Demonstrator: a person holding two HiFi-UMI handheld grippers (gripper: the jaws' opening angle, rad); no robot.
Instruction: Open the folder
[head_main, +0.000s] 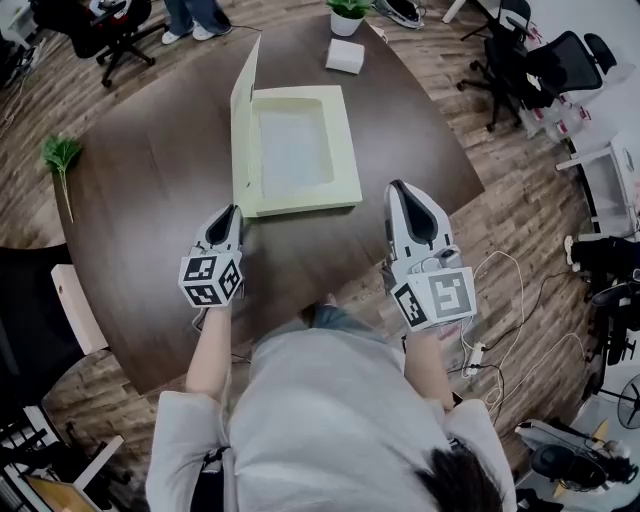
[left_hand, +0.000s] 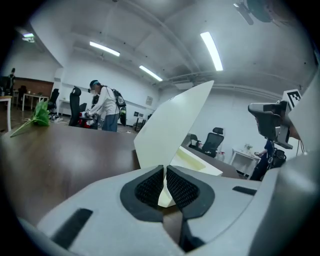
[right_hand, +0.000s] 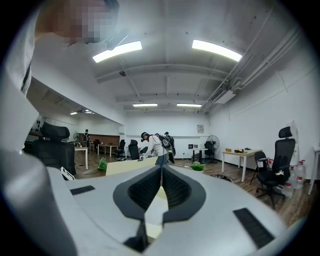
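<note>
Dark, matt wood-grain tabletop (head_main: 150, 200) with a rounded outline, in an open-plan office with plank flooring and swivel chairs. The folder (head_main: 340, 190) lies at mid-table, its long axis running away from the person. It is pale yellow card or thin plastic: a flat rectangular base with a broad frame round a paler, cloudy inner panel. The cover (head_main: 243, 120) is hinged along the left edge and stands nearly upright.

The left gripper (head_main: 234, 210) sits at the folder's near left corner. Its ribbed black pads are closed almost to contact, with the corner of the cover (left_hand: 170, 125) pinched between them. The right gripper (head_main: 398, 188) hovers near the table's edge, just right of the folder and apart from it. Its jaws meet at the tips and hold nothing.

Handling, as judged: the cover is light, thin and smooth, stiff enough to stand as a plane yet likely to bow or slip under a corner pinch. A hold on the free edge, away from the hinge, gives the best leverage. The base is light and may slide or lift unless it is pressed down at the right frame.

Beyond the folder are a small white box (head_main: 345, 55) and a potted plant (head_main: 348, 12). A green leafy sprig (head_main: 60, 155) lies at the table's left rim.
</note>
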